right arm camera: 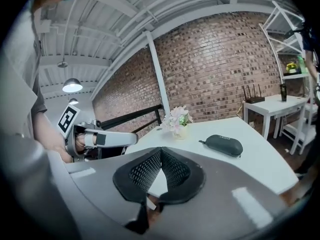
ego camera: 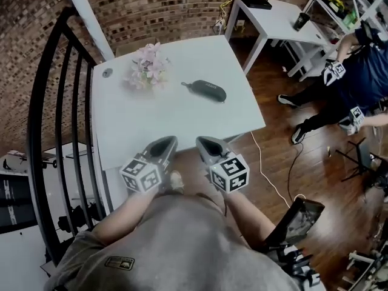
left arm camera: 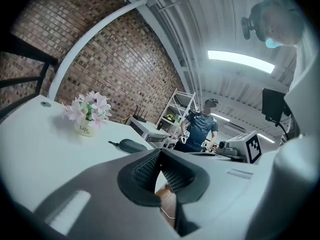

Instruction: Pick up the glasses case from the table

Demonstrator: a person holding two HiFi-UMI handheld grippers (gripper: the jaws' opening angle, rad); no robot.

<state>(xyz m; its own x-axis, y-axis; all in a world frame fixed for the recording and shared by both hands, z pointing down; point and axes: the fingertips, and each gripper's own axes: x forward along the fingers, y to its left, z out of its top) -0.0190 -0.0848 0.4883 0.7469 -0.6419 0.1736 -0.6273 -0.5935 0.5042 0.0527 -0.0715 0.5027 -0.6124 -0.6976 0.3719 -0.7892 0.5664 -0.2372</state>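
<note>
The glasses case (ego camera: 207, 90) is dark and oval, with a short strap, and lies right of the middle of the white table (ego camera: 182, 126). It also shows as the glasses case (left arm camera: 131, 145) in the left gripper view and as the glasses case (right arm camera: 224, 145) in the right gripper view. Over the table's near edge my left gripper (ego camera: 168, 142) and right gripper (ego camera: 204, 142) are side by side, both well short of the case. The left gripper (left arm camera: 160, 153) has its jaws together with nothing between them. The right gripper (right arm camera: 161, 151) is likewise shut and empty.
A small pot of pink flowers (ego camera: 147, 67) stands left of the case, with a small round disc (ego camera: 107, 73) near the far left corner. A black railing (ego camera: 54, 102) runs along the left. Beyond are a second white table (ego camera: 279, 20), a person (ego camera: 357, 71) and a floor cable (ego camera: 273, 177).
</note>
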